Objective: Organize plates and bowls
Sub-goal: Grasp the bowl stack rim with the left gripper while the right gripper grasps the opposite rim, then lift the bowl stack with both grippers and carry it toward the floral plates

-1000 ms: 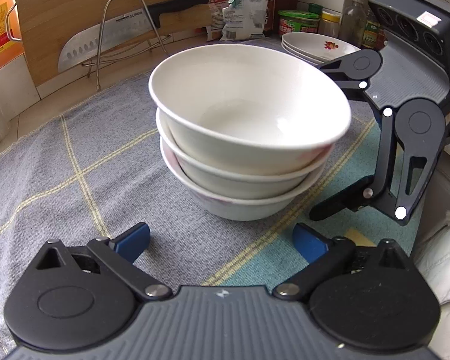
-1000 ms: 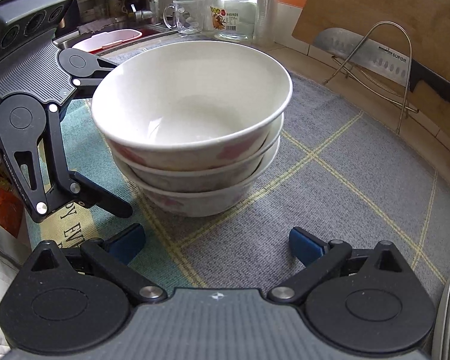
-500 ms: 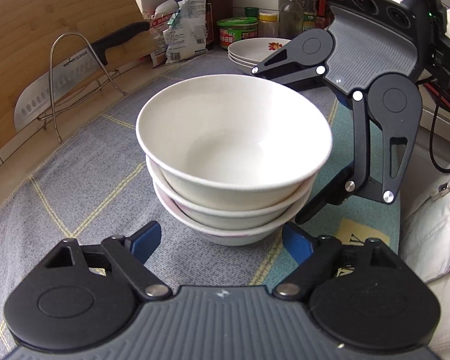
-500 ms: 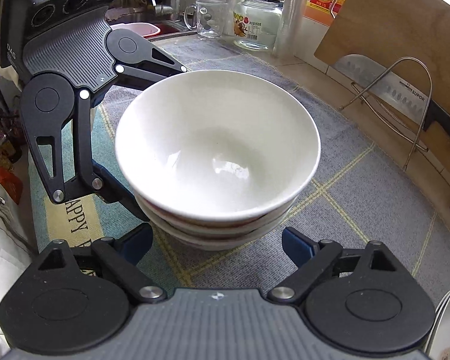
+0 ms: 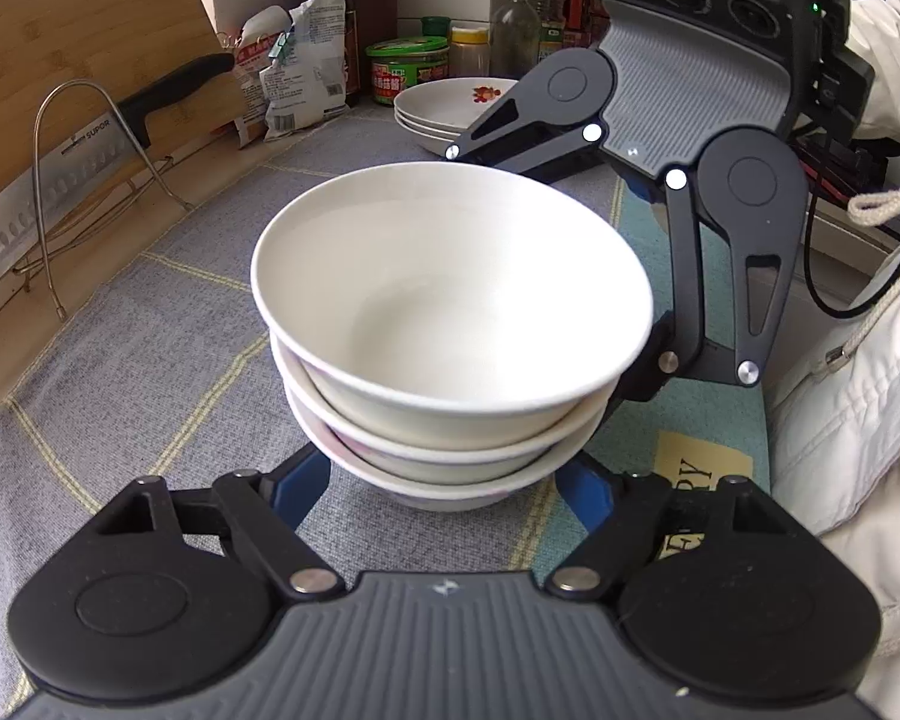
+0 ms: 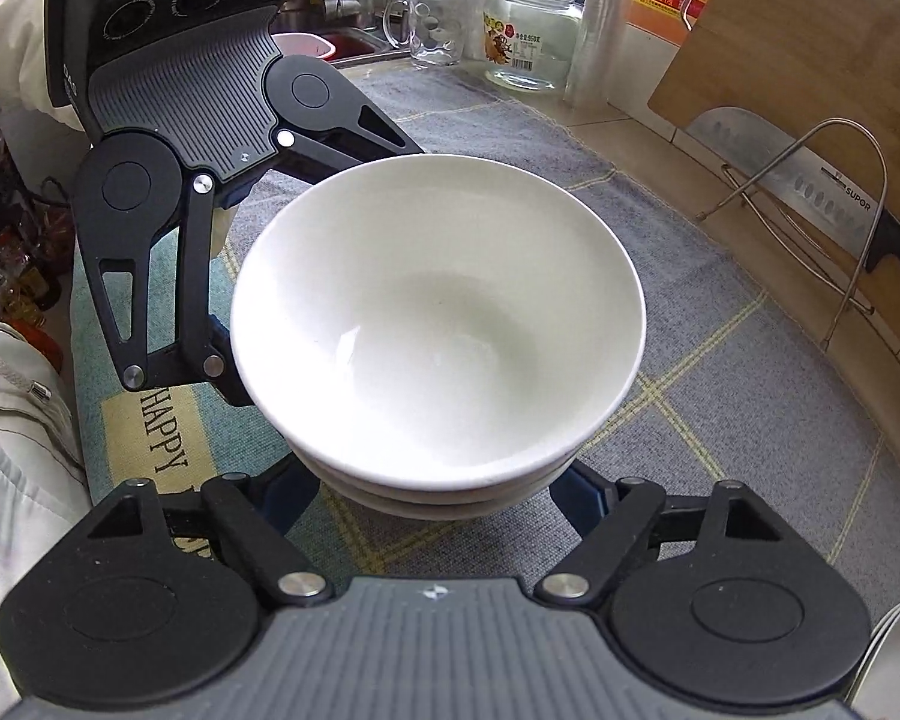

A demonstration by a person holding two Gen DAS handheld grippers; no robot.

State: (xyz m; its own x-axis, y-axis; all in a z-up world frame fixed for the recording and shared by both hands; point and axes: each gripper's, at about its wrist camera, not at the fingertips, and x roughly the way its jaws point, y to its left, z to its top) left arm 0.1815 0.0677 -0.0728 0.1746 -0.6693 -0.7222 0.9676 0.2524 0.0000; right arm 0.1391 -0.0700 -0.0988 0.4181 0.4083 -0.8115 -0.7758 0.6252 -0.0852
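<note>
A stack of three white bowls stands on the grey checked mat; it also shows in the right wrist view. My left gripper is open, its blue-padded fingers either side of the stack's base. My right gripper is open the same way on the opposite side. Each gripper faces the other across the bowls: the right one shows in the left view, the left one in the right view. A stack of white plates with a red flower mark sits at the back.
A cutting board leans on the wall with a cleaver on a wire rack. Bottles, a green-lidded tub and snack bags stand behind. A glass jar, a mug and the sink edge lie beyond.
Both grippers have risen and closed in on the bowl stack from opposite sides, so their fingers now flank its base. The bowls have not moved on the mat.
</note>
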